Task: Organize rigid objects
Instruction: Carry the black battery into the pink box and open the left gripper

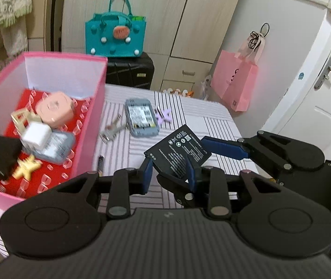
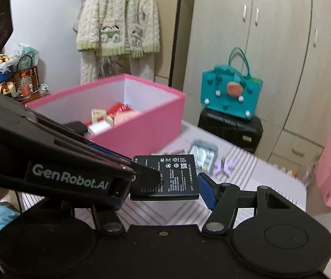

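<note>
Both tongs [image 1: 170, 172] [image 2: 165, 193] clamp black battery [image 1: 178, 150], box contents [image 1: 32, 134] clear only from left view.

The battery [image 1: 177, 151] looks like smooth black plastic with a slight shine; the box [image 1: 88, 125] has pink sides that look like cloth or card, I cannot tell which; the table [image 1: 212, 121] wears a soft striped cloth; the key [image 1: 112, 131] is shiny metal; the grippers' blue pads [image 1: 221, 146] look matt.
</note>
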### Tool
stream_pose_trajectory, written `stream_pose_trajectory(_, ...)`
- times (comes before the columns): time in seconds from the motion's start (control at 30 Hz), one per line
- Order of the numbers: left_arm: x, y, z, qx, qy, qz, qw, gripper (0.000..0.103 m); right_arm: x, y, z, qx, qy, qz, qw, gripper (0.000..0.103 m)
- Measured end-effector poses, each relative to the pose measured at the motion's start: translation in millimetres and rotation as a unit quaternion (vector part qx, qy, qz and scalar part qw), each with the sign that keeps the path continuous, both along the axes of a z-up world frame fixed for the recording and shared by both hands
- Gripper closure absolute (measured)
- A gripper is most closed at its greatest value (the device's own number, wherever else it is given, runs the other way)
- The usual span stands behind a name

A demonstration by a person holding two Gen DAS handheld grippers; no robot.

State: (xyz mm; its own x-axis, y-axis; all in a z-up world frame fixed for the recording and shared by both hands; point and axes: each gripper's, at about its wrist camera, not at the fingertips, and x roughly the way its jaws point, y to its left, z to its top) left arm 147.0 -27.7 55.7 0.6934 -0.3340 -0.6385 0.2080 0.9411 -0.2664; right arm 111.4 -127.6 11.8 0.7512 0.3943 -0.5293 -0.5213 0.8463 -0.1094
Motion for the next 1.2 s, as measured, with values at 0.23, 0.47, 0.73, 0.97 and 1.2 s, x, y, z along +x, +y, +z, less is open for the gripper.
stream_pose_trajectory(0.23,-6,26,36,0.005,-0.02,0.005,0.9998,0.074,-5,25,34,-0.008,-0.037,0.023,0.999,0.036)
stream_pose_trajectory(0.47,-5,63,55,0.003,-0.023,0.029,0.9993,0.074,5,53,52,0.001,-0.044,0.056,0.997,0.036)
stream_pose_trajectory(0.73,15,112,72,0.002,-0.001,0.042,0.9991,0.074,27,98,66,0.008,-0.037,0.084,0.996,0.035)
stream_pose_trajectory(0.97,48,157,72,-0.01,0.011,0.071,0.9974,0.074,69,131,68,0.041,0.005,0.099,0.994,0.035)
stream_pose_trajectory(1.2,94,191,42,-0.029,0.049,0.097,0.9936,0.074,122,157,41,0.065,0.078,0.099,0.99,0.035)
